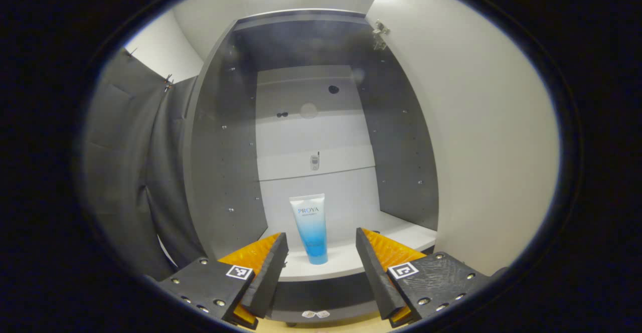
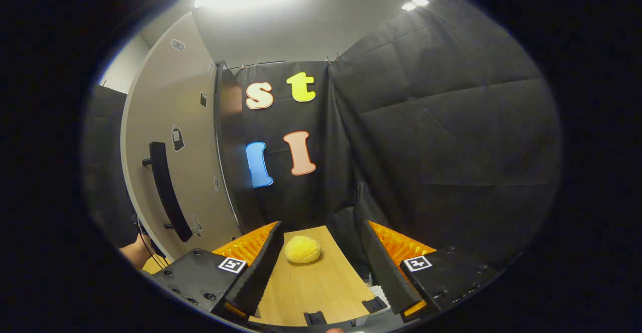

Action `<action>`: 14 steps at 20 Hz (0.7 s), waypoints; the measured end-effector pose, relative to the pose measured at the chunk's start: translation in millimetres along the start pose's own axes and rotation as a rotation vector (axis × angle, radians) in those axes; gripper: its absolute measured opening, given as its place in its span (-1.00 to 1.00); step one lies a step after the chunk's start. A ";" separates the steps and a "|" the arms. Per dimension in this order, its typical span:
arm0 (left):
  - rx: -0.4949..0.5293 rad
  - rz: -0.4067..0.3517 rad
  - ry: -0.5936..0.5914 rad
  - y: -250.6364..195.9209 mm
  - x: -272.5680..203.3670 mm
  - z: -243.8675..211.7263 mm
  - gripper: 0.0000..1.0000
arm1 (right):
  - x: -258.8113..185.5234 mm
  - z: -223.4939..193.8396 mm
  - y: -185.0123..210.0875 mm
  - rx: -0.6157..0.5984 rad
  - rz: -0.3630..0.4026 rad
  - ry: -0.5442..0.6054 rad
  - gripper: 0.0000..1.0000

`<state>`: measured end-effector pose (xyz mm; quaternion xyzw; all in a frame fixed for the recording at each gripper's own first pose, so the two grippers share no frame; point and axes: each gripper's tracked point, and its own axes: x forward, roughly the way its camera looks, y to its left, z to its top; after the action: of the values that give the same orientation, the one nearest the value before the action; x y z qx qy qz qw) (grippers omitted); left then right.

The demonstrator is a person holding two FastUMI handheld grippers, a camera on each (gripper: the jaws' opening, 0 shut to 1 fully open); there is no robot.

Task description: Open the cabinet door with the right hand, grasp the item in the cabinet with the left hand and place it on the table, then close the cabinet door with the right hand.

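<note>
- The item, a tube, stood upright on its cap on the cabinet's lowest shelf, near the shelf's front edge and roughly midway between the side walls. Nothing touched it.
- Your left gripper was aimed straight at the tube with its jaws spread wide. In the left gripper view the tube appeared in the gap between the fingers, but it sat beyond their tips, so nothing was gripped yet.
- The cabinet door stood swung open to the right of the opening, its hinge visible at the top corner. I judged the opening step finished and the reach for the tube to be the step in hand.
- The next move called for pushing the left gripper forward until the fingers flanked the tube's body, then closing gently. A tube standing on its cap would likely tip from a sideways nudge, so a centred approach mattered.
- Your right gripper was wide open and held nothing. In the right gripper view it pointed at the table, where a yellow ball lay ahead of its fingertips.
- The door's dark handle stood off to the left in that view, apart from the right gripper, ready to be taken for the closing step later.
</note>
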<state>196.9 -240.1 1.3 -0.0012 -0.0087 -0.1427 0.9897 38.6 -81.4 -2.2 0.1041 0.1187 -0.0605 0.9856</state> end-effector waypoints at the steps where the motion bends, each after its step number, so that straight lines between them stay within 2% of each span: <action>1: -0.017 0.006 0.005 2.5 6.3 -2.2 0.65 | 2.7 -3.1 -0.5 -0.001 0.001 0.006 0.96; 8: -0.046 0.041 0.043 17.4 55.0 -13.9 0.65 | 17.9 -17.1 -1.0 -0.015 -0.002 0.047 0.96; 14: -0.098 0.055 0.102 23.2 76.7 -34.5 0.65 | 26.3 -19.2 -6.1 -0.023 -0.012 0.053 0.95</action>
<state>277.6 -239.6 -31.8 -0.0428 0.0490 -0.1156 0.9912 58.8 -85.6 -28.1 0.0938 0.1459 -0.0621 0.9829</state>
